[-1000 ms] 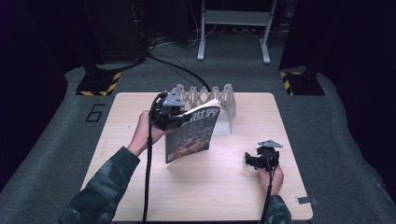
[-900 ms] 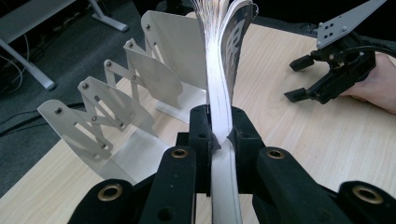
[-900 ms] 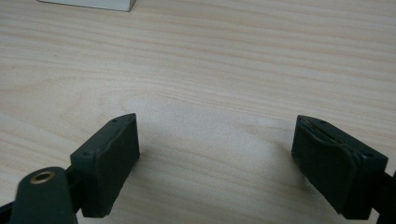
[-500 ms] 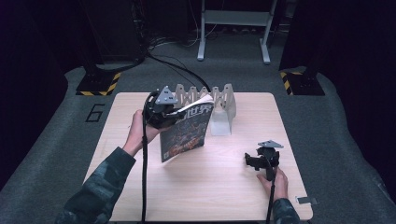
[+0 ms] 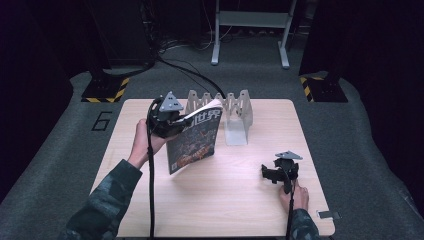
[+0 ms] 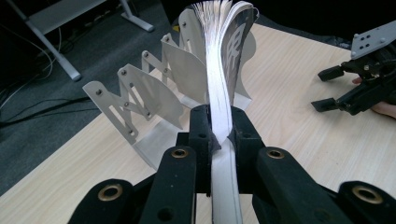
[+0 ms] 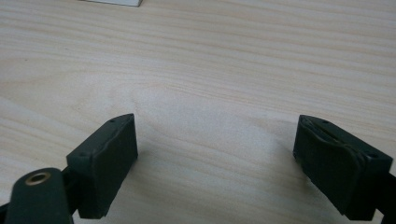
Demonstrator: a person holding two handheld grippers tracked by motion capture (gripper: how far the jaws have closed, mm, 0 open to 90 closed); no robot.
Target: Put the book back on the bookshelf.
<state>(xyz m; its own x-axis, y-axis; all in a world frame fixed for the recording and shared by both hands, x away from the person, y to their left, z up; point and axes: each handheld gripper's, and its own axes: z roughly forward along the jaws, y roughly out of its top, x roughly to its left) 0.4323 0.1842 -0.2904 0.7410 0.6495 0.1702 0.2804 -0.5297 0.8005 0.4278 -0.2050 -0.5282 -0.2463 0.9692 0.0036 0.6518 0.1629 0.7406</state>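
One magazine (image 6: 219,107) between left gripper (image 6: 219,135) pads

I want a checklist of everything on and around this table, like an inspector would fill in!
Surface: pale wooden table, flat, bare in front.
Job's things: magazine held up off the table, just in front of the white folding file rack at the far edge.
Clutter: small grey tag by the near right corner.
Grippers: left gripper clamped on the magazine's edge; right gripper resting low on the table, jaws wide apart, nothing between them.
Cables: one black cable trails from the left gripper; more lie on the floor behind.
Surroundings: grey carpet, metal stand legs, yellow-black striped bases.
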